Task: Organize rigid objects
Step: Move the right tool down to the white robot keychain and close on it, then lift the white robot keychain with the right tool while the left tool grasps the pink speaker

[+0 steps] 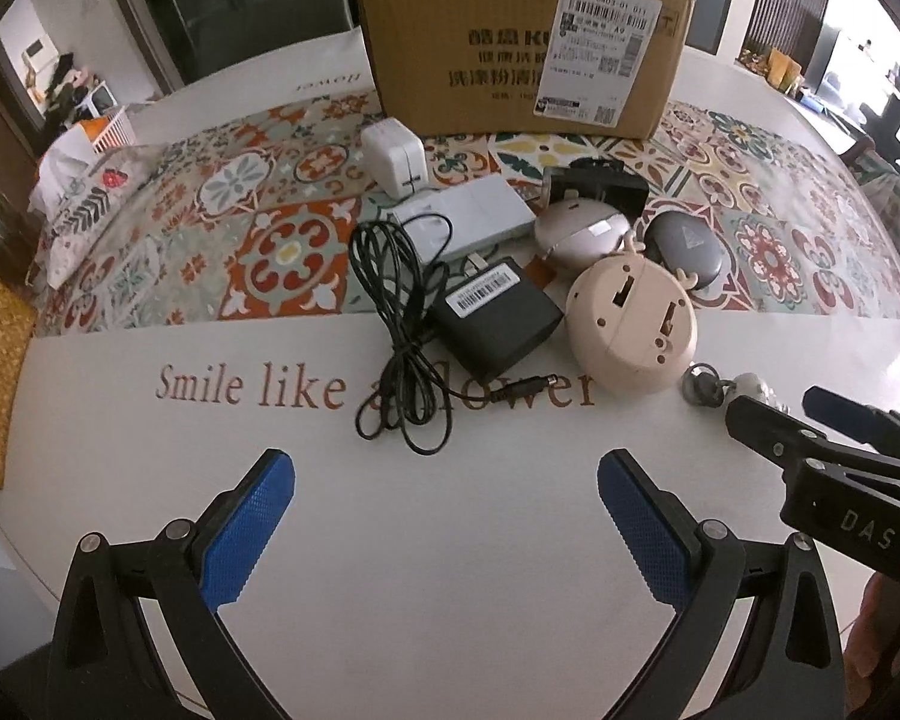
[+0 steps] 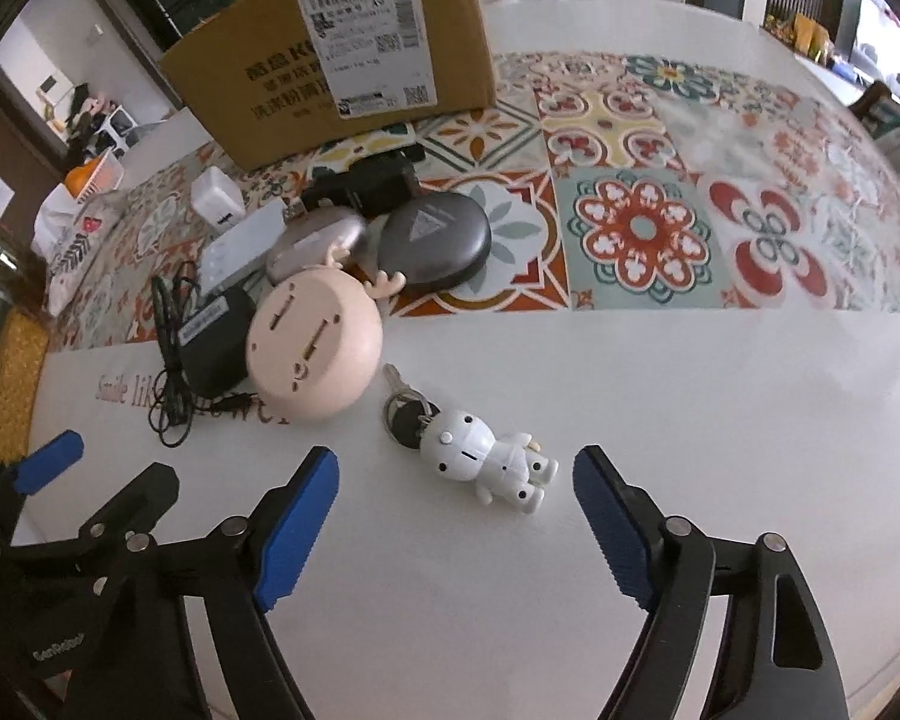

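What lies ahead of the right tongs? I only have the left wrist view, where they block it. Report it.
Observer: A white toy figure lies on the bare table, in view between the tips of the right tongs. The tongs are open and neither pad touches it.
Operator: Now describe what hangs off it.
Observer: A key ring sits at its head, with a key pointing toward the beige round toy.
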